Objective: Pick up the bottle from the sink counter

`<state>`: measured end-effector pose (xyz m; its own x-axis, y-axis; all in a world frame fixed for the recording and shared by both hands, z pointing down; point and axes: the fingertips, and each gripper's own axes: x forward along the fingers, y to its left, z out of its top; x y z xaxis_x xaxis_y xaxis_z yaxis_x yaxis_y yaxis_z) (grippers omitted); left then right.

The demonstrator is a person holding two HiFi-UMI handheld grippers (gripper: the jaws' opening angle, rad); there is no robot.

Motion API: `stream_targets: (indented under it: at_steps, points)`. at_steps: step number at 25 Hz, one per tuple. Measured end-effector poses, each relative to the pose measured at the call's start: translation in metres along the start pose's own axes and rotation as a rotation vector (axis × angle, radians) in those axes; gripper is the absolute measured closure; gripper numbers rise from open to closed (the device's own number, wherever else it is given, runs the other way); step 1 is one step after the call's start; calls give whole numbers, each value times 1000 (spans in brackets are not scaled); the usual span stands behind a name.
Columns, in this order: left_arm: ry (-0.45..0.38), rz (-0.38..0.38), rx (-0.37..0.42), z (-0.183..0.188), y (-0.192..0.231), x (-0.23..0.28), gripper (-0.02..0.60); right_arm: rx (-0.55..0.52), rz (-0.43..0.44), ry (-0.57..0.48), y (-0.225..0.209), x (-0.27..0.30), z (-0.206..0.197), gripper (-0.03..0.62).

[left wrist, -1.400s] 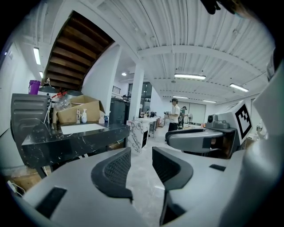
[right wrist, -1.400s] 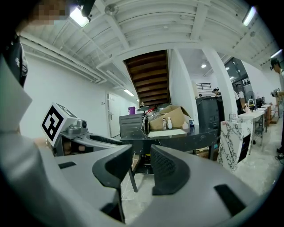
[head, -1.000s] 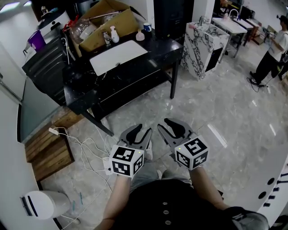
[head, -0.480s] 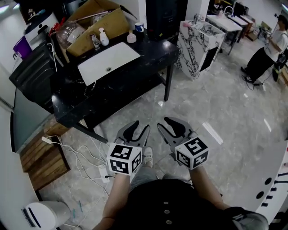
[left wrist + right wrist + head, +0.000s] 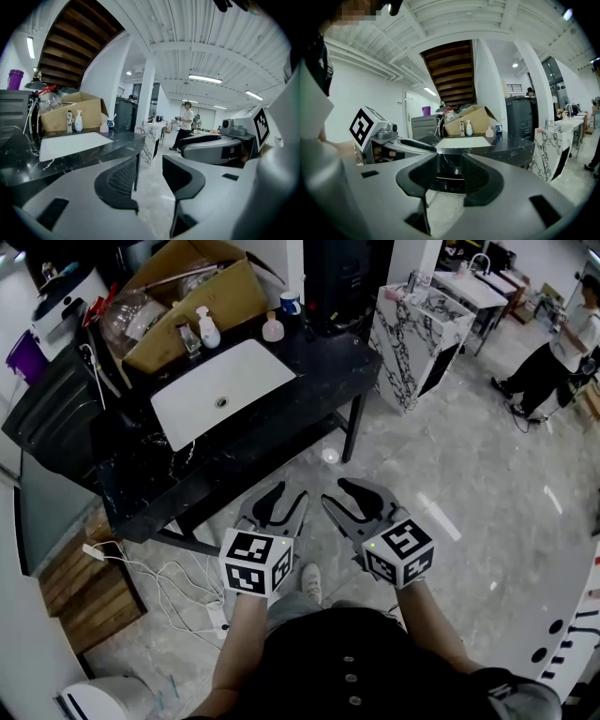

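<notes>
A white pump bottle (image 5: pixel 207 329) (image 5: pixel 78 121) (image 5: pixel 468 127) stands at the back of the black sink counter (image 5: pixel 281 399), behind the white basin (image 5: pixel 220 390). A small pink bottle (image 5: pixel 273 329) (image 5: pixel 489 132) and a dark pump dispenser (image 5: pixel 190 338) stand beside it. My left gripper (image 5: pixel 278 506) (image 5: pixel 150 161) and right gripper (image 5: pixel 345 499) (image 5: pixel 449 159) hang side by side over the floor, short of the counter's front edge. Both are open. Their jaws have just been opening, with nothing between them.
A cardboard box (image 5: pixel 187 287) and a mug (image 5: pixel 291 303) sit at the counter's back. A marble-patterned cabinet (image 5: pixel 422 329) stands to the right, and a person (image 5: pixel 562 343) beyond it. White cables (image 5: pixel 150 563) and a wooden pallet (image 5: pixel 89 587) lie on the floor at left.
The counter has drawn nearer and lower in the head view as both grippers moved towards it together. The jaws of both stand a little wider.
</notes>
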<state>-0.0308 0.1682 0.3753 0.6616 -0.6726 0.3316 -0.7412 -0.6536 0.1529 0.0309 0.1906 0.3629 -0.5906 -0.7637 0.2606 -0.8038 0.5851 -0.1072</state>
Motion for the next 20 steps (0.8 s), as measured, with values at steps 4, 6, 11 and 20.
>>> stream_targets:
  at_steps: [4,6,11,20]
  points:
    - [-14,-8,19,18,31,22,413,-12,0,-11,-16,33,12,445]
    - [-23,-15,28,27,45,33,413,-23,-9,-33,-25,46,18,447]
    - [-23,-26,33,37,73,55,413,-3,-44,-31,-52,74,24,447]
    - [-18,-38,15,47,97,76,413,18,-65,-5,-72,106,28,445]
